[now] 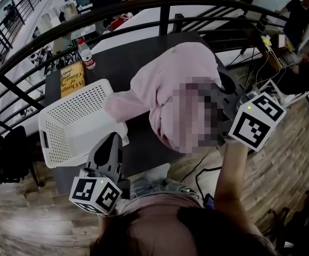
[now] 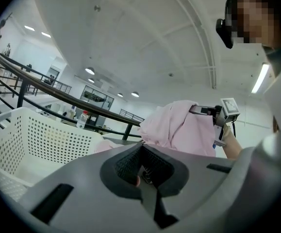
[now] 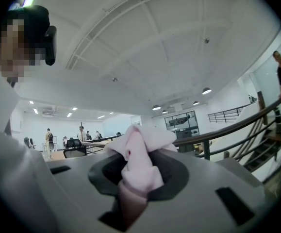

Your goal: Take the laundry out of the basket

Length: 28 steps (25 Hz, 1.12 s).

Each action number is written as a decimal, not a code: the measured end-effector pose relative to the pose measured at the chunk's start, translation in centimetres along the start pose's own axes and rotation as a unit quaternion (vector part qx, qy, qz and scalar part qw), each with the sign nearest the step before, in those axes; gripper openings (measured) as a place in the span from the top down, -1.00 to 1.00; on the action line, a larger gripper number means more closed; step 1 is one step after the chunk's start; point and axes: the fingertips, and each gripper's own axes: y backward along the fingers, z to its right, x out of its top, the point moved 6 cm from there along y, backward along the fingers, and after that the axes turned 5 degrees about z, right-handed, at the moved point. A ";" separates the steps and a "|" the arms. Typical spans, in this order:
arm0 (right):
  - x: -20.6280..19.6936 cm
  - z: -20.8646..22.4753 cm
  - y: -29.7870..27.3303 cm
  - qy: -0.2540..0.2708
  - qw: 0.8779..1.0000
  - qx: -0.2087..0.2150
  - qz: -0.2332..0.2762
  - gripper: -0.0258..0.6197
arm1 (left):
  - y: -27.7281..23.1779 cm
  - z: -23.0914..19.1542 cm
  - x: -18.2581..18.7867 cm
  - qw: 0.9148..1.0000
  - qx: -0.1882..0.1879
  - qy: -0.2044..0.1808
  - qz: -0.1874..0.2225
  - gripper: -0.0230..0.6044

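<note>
Nearest the person, just in front of the basket's (image 1: 55,137) near corner, the left claw (image 1: 113,137) points at the basket wall. Its jaws stand together, and nothing can be made out gripped between them. Its marker cube (image 1: 95,194) sits at the back, closer to the person than the basket.

The white perforated basket rests on the dark worktop (image 1: 127,63), at its near left corner, tilted with its open mouth up.

To the right of the basket and above its rim, the right claw (image 3: 133,174) is closed on a bunched fold of the pink garment (image 1: 170,73). The cloth fills the gap between its jaws and spills out over them. The garment hangs in the air in a big lump. One trailing end reaches down to the basket's right rim, but whether it touches there cannot be told.

Beyond the basket, on the far left part of the worktop, a yellow book (image 1: 72,78) lies flat. A plastic bottle (image 1: 86,54) stands just behind the book.

Farther than the basket and the worktop, a dark curved railing (image 1: 165,4) runs across.
</note>
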 end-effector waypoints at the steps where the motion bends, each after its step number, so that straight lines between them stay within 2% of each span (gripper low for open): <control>1: -0.4 0.3 -0.1 -0.001 1.000 -0.002 -0.005 0.63 | -0.3 0.0 -0.1 1.000 0.000 0.000 -0.002 0.93; 8: -3.7 2.9 -1.5 -0.004 0.999 0.001 -0.052 0.63 | -2.8 0.2 -0.7 1.000 0.006 0.002 -0.012 0.93; 13: -7.2 4.8 -2.7 -0.025 0.995 0.011 -0.091 0.63 | -4.4 0.5 -1.4 1.000 0.020 0.006 -0.017 0.93; 20: -12.6 7.2 -5.2 -0.057 0.985 0.026 -0.162 0.63 | -6.9 1.3 -1.7 0.999 0.042 0.011 -0.019 0.93; 28: -17.2 8.2 -7.8 -0.082 0.973 0.040 -0.213 0.63 | -8.8 1.1 -1.3 0.998 0.067 0.015 -0.013 0.93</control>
